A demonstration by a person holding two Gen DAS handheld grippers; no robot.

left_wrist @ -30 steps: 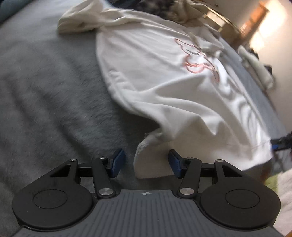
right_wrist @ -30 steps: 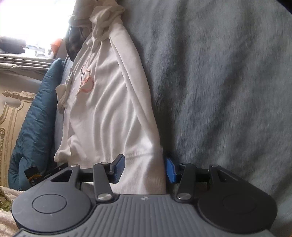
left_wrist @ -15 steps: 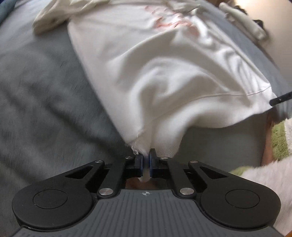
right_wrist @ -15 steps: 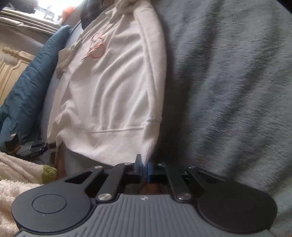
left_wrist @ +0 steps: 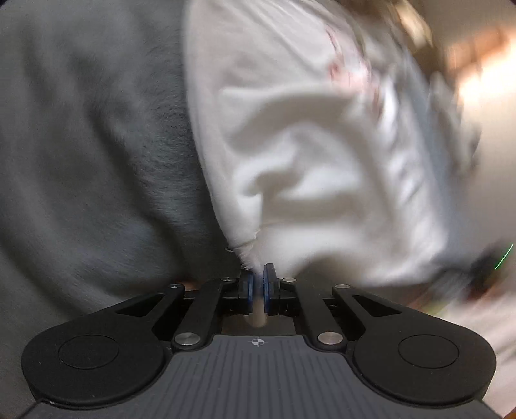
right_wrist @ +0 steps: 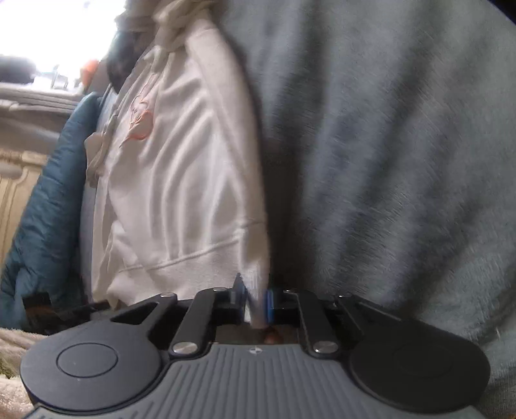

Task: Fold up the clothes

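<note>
White hoodie (left_wrist: 290,135), carrying a pink printed motif (right_wrist: 138,125) on its chest, is lying spread on a grey plush blanket (left_wrist: 96,161) that is covering the bed; its hem is facing both cameras and its hood (right_wrist: 171,29) is lying at the far end. The left gripper (left_wrist: 257,283) is pinching one frayed hem corner (left_wrist: 246,251) between its blue pads (left_wrist: 246,290): the jaws are standing clenched on the cloth, with a strip of fabric passing through them toward the camera. In the left wrist view, heavily blurred, the cloth is rising from that corner in broad, slack folds, with the grey blanket showing along the garment's left side. The right gripper (right_wrist: 256,299) is holding the opposite hem corner (right_wrist: 258,274); its jaws are opening slightly, yet the pads are still pressing on the fabric lying between them. In the right wrist view, long creases are fanning from this corner up across the hoodie's body, and the hem's stitched seam (right_wrist: 180,258) is curving away to the left. A teal quilted cover (right_wrist: 48,199) is lying along the hoodie's far side, at the bed's edge. A cream fleece textile (right_wrist: 13,348) is showing at the lower left corner of the same view.
</note>
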